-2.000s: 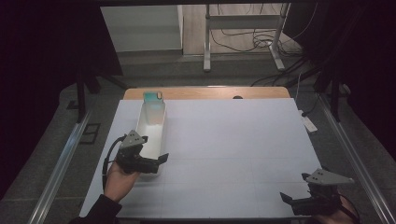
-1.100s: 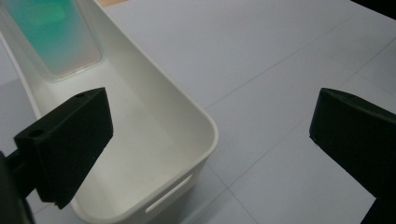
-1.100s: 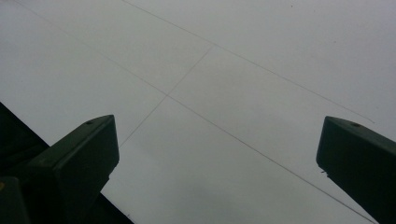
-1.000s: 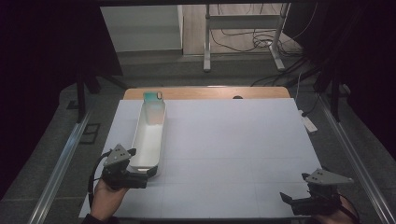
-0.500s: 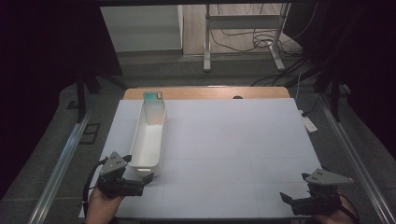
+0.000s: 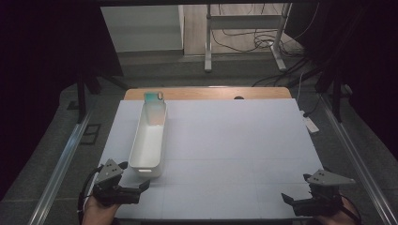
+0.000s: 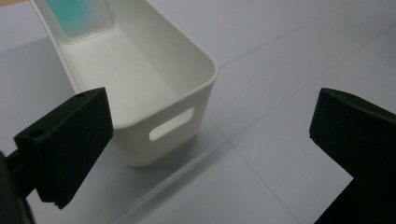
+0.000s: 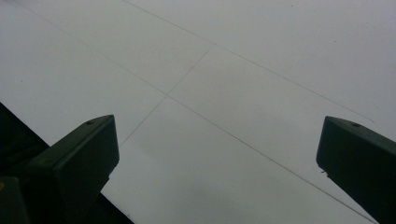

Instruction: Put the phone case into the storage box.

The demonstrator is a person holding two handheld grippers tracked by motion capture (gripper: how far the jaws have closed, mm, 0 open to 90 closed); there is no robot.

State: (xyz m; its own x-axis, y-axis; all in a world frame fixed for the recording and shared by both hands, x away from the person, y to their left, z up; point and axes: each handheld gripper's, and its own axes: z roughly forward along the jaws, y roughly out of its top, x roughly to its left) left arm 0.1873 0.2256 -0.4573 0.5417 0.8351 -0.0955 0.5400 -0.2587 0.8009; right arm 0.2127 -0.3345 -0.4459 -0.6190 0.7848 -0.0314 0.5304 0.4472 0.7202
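The long white bin (image 6: pixel 149 140) lies on the counter (image 6: pixel 234 140) near its left edge, running from the far edge toward the near one. A teal-tinted item (image 6: pixel 154 99) leans at the bin's far end. The left gripper (image 6: pixel 141 187) is at the near-left corner, just beside the bin's near end, its fingers (image 7: pixel 65 144) wide open and holding nothing. The right gripper (image 6: pixel 287 199) is at the near-right corner, well apart from the bin, with fingers wide open and empty.
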